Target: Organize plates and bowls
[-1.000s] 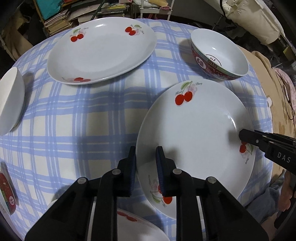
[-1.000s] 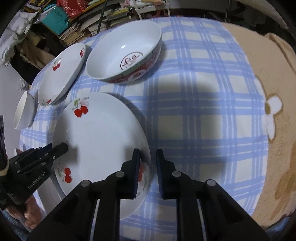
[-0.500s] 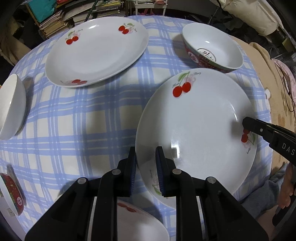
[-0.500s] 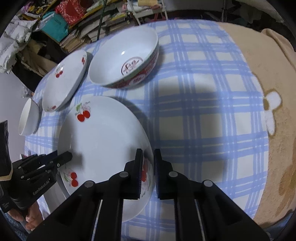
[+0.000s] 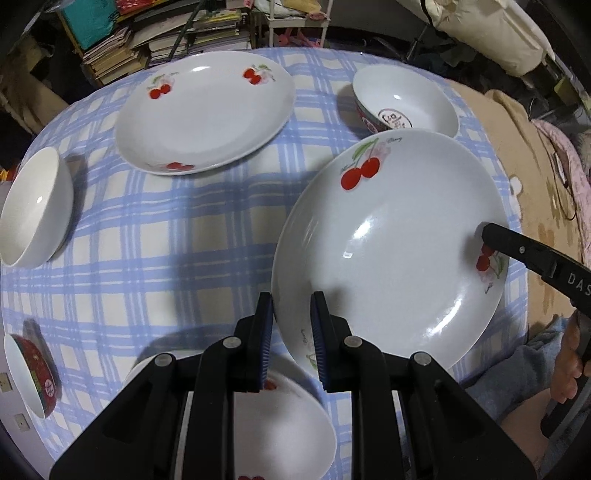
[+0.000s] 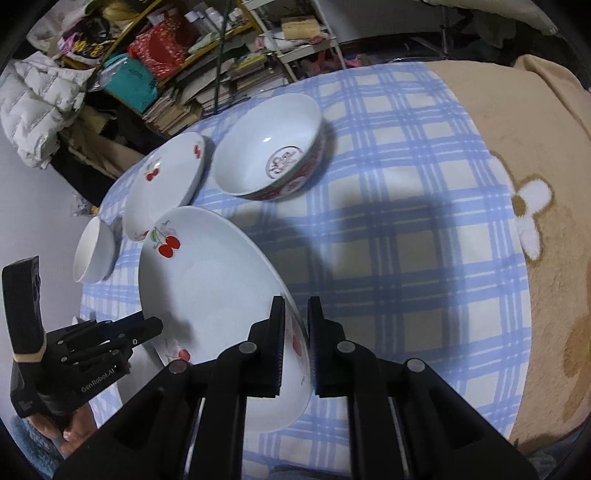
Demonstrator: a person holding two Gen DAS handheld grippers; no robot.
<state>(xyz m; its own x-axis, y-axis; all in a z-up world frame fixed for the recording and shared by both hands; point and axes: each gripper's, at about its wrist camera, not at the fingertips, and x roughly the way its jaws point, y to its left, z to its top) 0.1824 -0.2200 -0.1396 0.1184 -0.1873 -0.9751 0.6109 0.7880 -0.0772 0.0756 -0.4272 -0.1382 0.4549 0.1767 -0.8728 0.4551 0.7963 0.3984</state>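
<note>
A white cherry-print plate (image 5: 391,243) is held above the table by both grippers. My left gripper (image 5: 292,317) is shut on its near-left rim. My right gripper (image 6: 295,321) is shut on its opposite rim, and it also shows in the left wrist view (image 5: 491,236). The held plate also shows in the right wrist view (image 6: 210,284). A second cherry plate (image 5: 203,114) lies at the far side. A red-patterned bowl (image 5: 406,99) stands behind the held plate. A plain white bowl (image 5: 35,214) sits at the left.
Another cherry plate (image 5: 280,417) lies under my left gripper at the near edge. A red-rimmed bowl (image 5: 31,373) sits at the near left edge. A checked cloth (image 5: 166,236) covers the round table. Books and clutter (image 5: 166,33) stand behind it.
The plate has risen off the table between both grippers and tilted, now overlapping the red-patterned bowl in view. Both grippers stay shut on its rim.
</note>
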